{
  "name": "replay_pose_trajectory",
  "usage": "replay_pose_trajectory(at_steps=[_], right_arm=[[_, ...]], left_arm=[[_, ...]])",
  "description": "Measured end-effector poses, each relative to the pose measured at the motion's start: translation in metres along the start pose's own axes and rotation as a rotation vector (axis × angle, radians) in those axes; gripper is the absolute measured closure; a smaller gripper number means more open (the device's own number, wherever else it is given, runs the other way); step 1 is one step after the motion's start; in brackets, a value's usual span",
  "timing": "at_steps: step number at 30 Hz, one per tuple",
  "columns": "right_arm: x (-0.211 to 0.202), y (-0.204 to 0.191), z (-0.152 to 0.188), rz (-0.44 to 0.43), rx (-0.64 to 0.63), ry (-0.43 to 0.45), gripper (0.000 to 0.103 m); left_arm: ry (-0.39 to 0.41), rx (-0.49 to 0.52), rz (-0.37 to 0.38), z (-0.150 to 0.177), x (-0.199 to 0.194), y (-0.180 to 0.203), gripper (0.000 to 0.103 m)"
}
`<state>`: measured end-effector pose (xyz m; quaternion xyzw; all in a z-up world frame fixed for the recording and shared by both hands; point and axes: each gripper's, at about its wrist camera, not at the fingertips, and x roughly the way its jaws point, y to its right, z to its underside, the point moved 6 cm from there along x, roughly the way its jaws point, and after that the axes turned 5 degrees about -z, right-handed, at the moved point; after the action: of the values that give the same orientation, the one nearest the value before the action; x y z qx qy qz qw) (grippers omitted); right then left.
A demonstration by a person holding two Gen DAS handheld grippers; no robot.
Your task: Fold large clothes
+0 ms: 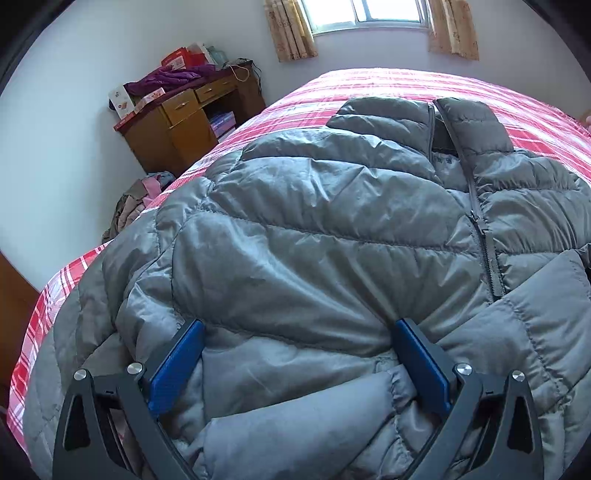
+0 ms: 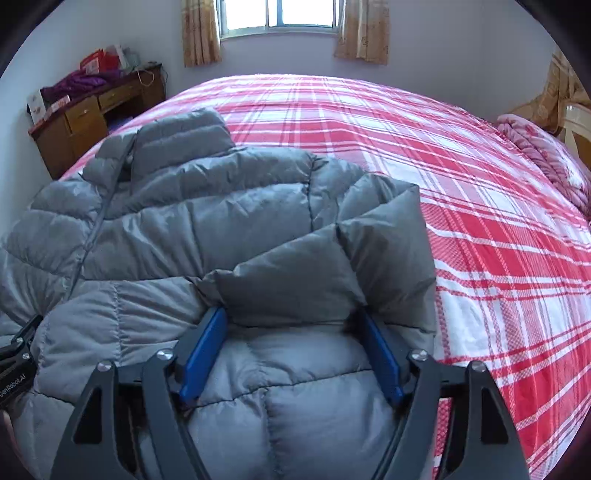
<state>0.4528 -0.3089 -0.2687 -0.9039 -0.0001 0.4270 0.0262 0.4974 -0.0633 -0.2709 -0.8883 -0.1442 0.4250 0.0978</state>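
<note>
Beside the plaid bed [image 2: 406, 122], a cluttered desk [image 1: 184, 122] flanks the jacket [image 1: 314, 221].

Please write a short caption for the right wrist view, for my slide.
Right gripper, fingers open, at the hem of a grey puffer jacket lying on a red plaid bed.

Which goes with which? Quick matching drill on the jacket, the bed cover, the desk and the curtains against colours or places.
Things:
1. jacket
2. bed cover
3. desk
4. curtains

Descriptions:
A. red and white plaid
B. either side of the window
C. grey, quilted, lying on the bed
D. brown wood, against the wall left of the bed

Pairs: 1-C, 2-A, 3-D, 4-B
</note>
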Motion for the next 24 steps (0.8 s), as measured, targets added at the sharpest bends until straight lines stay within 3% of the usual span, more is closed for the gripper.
replay_pose_trajectory(at_steps=[1,4,6,9,11,15,24], right_arm=[[-0.001,-0.002,-0.002,0.007,-0.010,-0.005,0.026],[-0.031,-0.007,-0.003,0.027,-0.031,0.029,0.026],[-0.073,-0.020,0.001,-0.041,-0.034,0.111,0.020],[-0.103,-0.048,0.024,-0.118,-0.071,0.152,0.014],[-0.096,-0.064,0.040,-0.126,-0.097,0.116,0.014],[-0.067,-0.070,0.068,-0.101,-0.092,0.044,0.014],[-0.052,-0.067,0.068,-0.079,-0.094,-0.002,0.011]], left_arm=[[-0.015,0.003,0.004,-0.001,-0.006,-0.007,0.001],[0.068,-0.093,0.076,-0.005,-0.043,-0.030,0.001],[0.113,-0.119,0.126,0.003,-0.061,-0.037,0.001],[0.075,-0.067,0.109,0.019,-0.051,-0.023,0.001],[0.016,-0.019,0.062,0.030,-0.032,-0.013,0.001],[0.004,-0.033,0.088,0.032,-0.025,-0.010,0.001],[0.007,-0.047,0.081,0.033,-0.020,-0.005,0.001]])
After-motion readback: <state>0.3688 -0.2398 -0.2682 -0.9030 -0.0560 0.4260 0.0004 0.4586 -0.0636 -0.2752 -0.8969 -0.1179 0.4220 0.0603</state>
